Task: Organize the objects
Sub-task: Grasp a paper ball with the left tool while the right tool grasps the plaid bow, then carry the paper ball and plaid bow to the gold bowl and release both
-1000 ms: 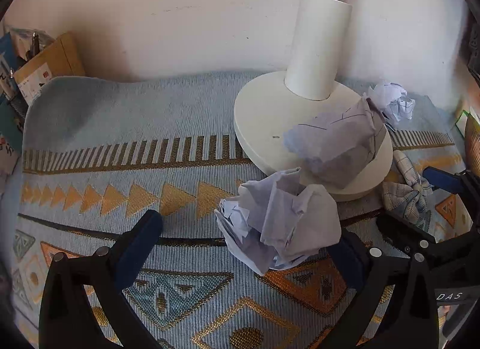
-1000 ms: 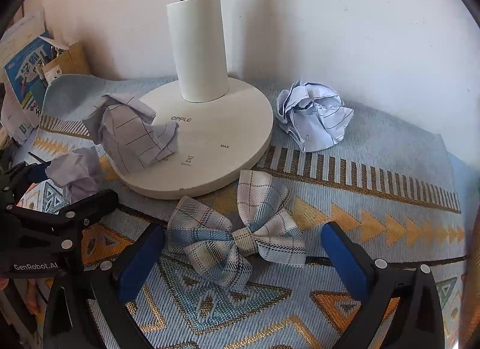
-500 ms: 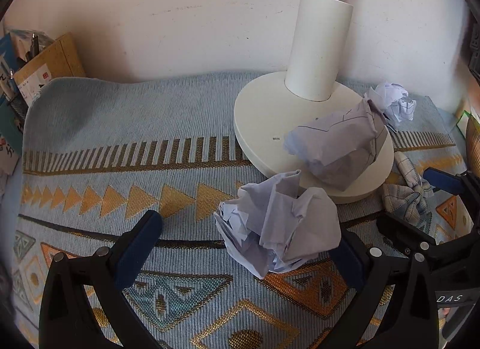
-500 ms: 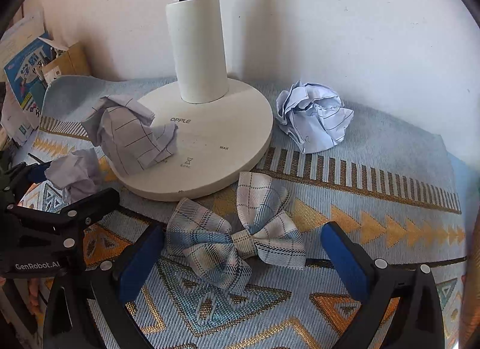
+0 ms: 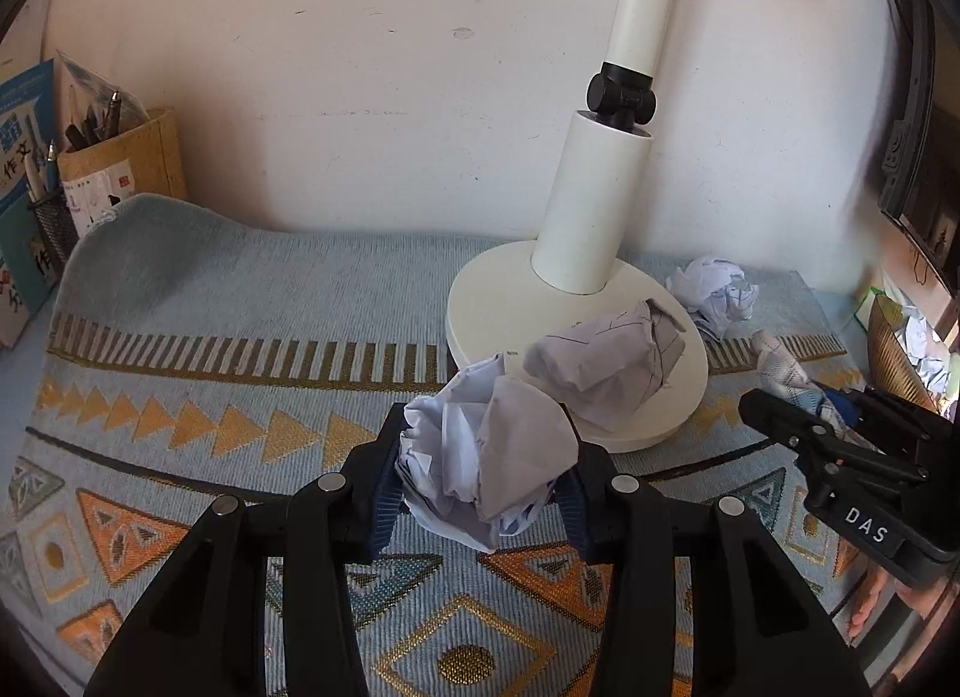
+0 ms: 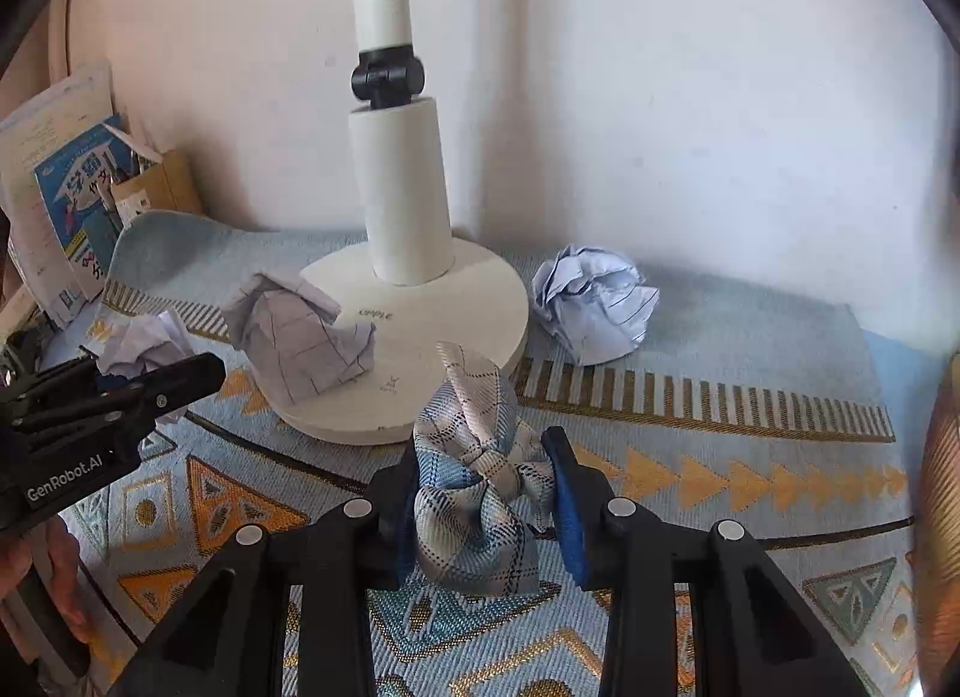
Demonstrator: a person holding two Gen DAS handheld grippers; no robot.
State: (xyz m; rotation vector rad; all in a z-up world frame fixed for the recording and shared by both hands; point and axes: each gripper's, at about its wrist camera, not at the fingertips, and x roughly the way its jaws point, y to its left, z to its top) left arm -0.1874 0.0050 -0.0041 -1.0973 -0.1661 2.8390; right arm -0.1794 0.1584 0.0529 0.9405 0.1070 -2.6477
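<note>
Step in hand: pick-up, both sides at once. The left claw (image 5: 483,493) is clamped on a paper ball (image 5: 486,457), and the right claw (image 6: 486,508) is clamped on a plaid bow (image 6: 480,493). Both items appear to be raised slightly off the patterned mat (image 5: 240,337), though contact with it cannot be ruled out from these views.

Next move, as judged: each item needs carrying to its proper place. The paper looks like waste; a container with crumpled paper inside (image 5: 918,349) sits at the far right edge of the left view and would be the likely target. The destination for the bow is not evident. The lift should be kept clear of the lamp base (image 6: 450,301), which stands just beyond both claws.

Condition of items:
- Held paper ball: white, loosely crumpled, with bulging folds; soft, likely to compress or slip under a light grip.
- Bow: blue-and-white check fabric, pinched at the knot, with one loop standing upright and the other hanging below the claw.
- Second ball (image 6: 300,343): lined paper, resting on the lamp base edge, untouched.
- Third ball (image 6: 591,304): on the mat just right of the base, untouched.

Remaining work: at least two balls are yet to be collected.
</note>
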